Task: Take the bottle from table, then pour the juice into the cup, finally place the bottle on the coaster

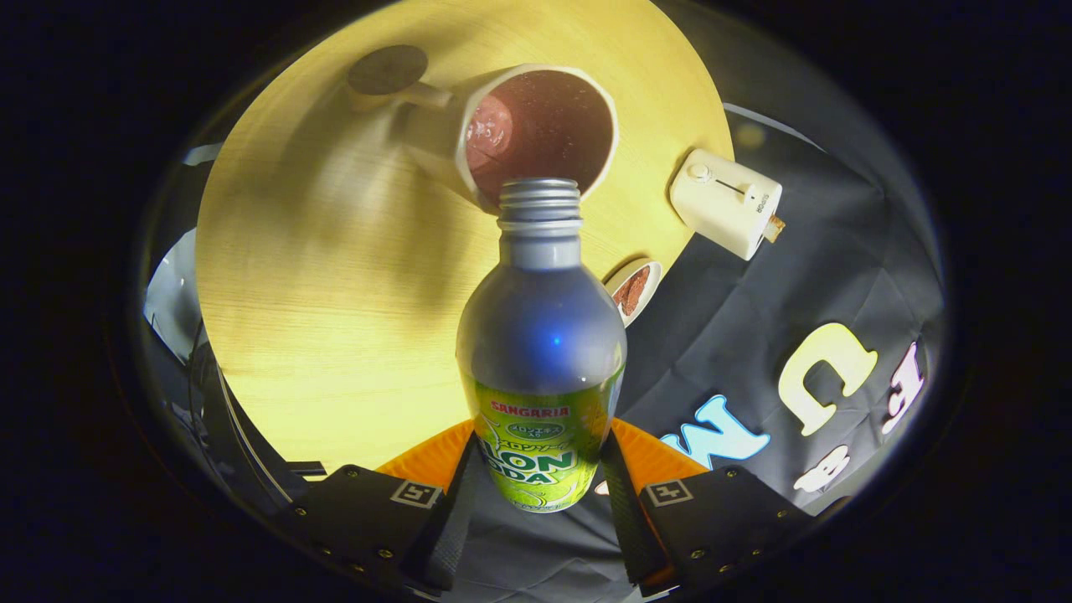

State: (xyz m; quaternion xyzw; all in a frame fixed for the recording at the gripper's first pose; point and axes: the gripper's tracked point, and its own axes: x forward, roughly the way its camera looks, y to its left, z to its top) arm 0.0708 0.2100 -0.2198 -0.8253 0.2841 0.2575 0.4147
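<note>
the tongs (pixel 540 494) are pinching the bottle (pixel 540 352), one finger pressed on each side of its labelled lower body. the bottle sits between the fingers and stretches forward from them, a silvery metal bottle with a green label and a bare threaded neck, no cap on it. its open mouth reaches just to the near rim of the cup (pixel 536 134), which lies straight ahead of the tongs, beyond the bottle. the cup is pale outside and dark reddish inside, with bubbly liquid showing against the inner wall. whether the mouth touches the rim i cannot tell. beyond the cup and off to the left of the fingers lies the coaster (pixel 387 70), a dark round disc on the round wooden table (pixel 318 276). ahead and to the right of the bottle, at the table's edge, sit a small white dish (pixel 635 290) with something brown in it and, farther right, a cream boxy appliance (pixel 725 203) with a dial.
</note>
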